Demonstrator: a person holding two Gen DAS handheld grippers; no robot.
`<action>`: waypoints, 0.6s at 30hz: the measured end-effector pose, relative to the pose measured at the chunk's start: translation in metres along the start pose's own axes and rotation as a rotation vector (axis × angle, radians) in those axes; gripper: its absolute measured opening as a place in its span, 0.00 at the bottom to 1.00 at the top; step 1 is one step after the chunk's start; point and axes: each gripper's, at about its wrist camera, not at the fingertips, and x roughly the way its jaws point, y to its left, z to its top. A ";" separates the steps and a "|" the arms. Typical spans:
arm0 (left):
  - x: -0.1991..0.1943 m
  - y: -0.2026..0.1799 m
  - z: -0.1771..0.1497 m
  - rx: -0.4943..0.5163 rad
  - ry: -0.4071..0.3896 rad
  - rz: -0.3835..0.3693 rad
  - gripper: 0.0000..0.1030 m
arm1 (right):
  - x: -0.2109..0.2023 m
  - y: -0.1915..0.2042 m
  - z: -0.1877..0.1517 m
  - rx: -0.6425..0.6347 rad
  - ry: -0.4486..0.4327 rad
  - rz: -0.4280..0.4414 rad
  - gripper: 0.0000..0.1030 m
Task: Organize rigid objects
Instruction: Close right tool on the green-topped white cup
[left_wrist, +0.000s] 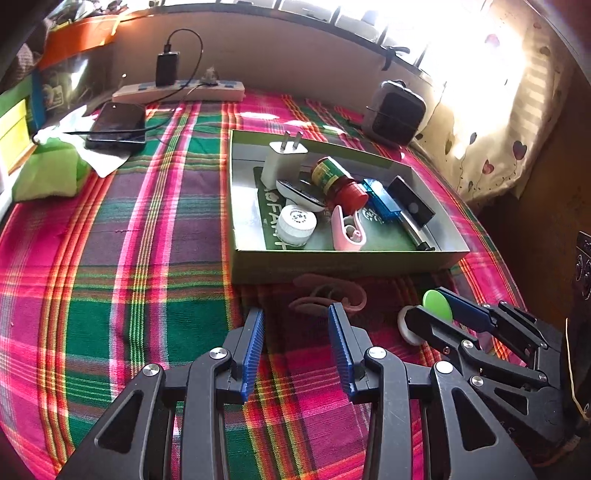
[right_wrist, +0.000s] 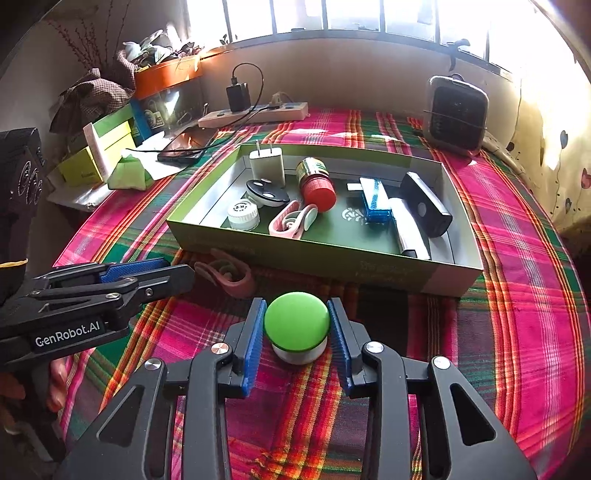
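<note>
A small white jar with a green lid (right_wrist: 296, 323) stands on the plaid cloth in front of the green-rimmed box (right_wrist: 295, 254). My right gripper (right_wrist: 296, 332) is shut on it, a blue pad against each side of the lid. From the left wrist view this jar (left_wrist: 437, 304) shows between the right gripper's fingertips (left_wrist: 430, 310). A pink clip (left_wrist: 328, 299) lies on the cloth just before the box, a little ahead of my left gripper (left_wrist: 297, 317), which is open with nothing between its pads. In the right wrist view the left gripper (right_wrist: 177, 271) comes in from the left beside the clip (right_wrist: 227, 275).
The box holds a white charger (right_wrist: 266, 162), a red-capped bottle (right_wrist: 317, 188), a blue stick (right_wrist: 375, 201), a black device (right_wrist: 424, 208), a white jar (right_wrist: 242, 214) and another pink clip (right_wrist: 291, 221). Behind lie a power strip (right_wrist: 255, 114), a phone (left_wrist: 116, 127) and a small heater (right_wrist: 456, 112).
</note>
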 end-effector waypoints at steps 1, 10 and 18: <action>0.001 -0.001 0.001 0.002 0.001 -0.003 0.33 | -0.001 -0.001 0.000 0.002 -0.003 -0.003 0.34; 0.009 -0.014 0.006 0.030 0.010 -0.046 0.36 | -0.009 -0.015 -0.002 0.031 -0.014 -0.011 0.34; 0.009 -0.031 -0.002 0.052 0.024 -0.084 0.36 | -0.013 -0.030 -0.004 0.069 -0.018 -0.023 0.34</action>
